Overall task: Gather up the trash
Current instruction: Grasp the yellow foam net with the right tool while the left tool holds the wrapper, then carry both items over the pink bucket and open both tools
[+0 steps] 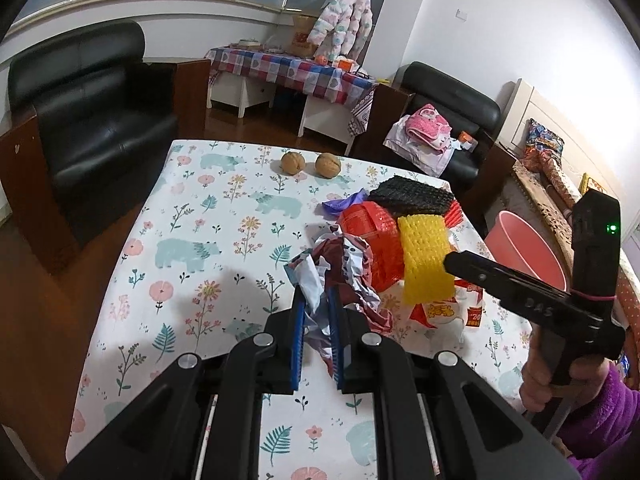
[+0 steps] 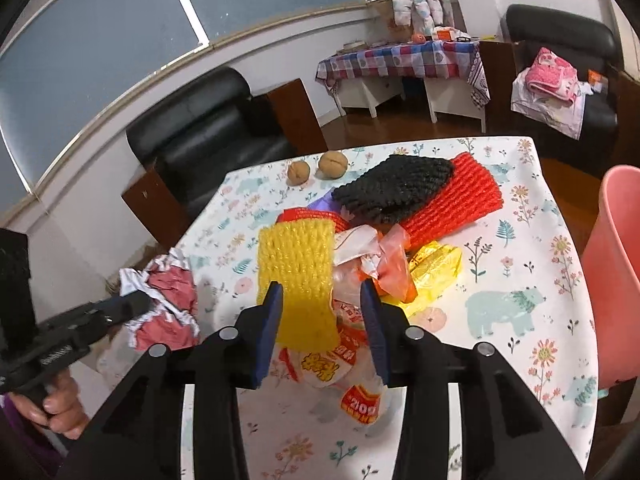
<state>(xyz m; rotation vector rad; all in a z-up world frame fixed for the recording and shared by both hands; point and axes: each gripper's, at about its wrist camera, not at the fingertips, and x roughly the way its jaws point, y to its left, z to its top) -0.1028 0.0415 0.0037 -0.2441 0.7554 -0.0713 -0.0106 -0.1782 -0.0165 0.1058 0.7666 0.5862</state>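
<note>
While both grippers hang over the flowered table (image 1: 192,216), the scene reads as follows.

Bin: a pink bucket (image 1: 528,256) stands off the table's right edge, past the trash pile; the visible part of its inside shows nothing in it (the bottom is out of sight).

Left gripper (image 1: 318,312): its blue pads are pressed together on a crumpled red-and-white wrapper (image 1: 348,264), which sticks up and out between them, lifted off the cloth.

Right gripper (image 2: 322,312): its jaws stand apart, with the yellow foam net (image 2: 296,276) lying against the left pad (image 2: 272,320); whether that net is gripped or only resting there cannot be told.

Trash pile: a black foam net (image 2: 396,188) lies on a red foam net (image 2: 456,200); beside them sit a red mesh bag (image 1: 372,236), a purple scrap (image 1: 340,204), an orange-and-clear plastic bag (image 2: 384,260), a yellow foil wrapper (image 2: 436,272) and a white snack bag with red print (image 2: 340,372), all overlapping.

In the way: the snack bag and plastic bag lie directly under the right gripper's open jaws.

Elsewhere: two walnuts (image 1: 310,163) sit near the table's far edge, well apart from the pile; a black armchair (image 1: 92,120) stands beyond the left side.
</note>
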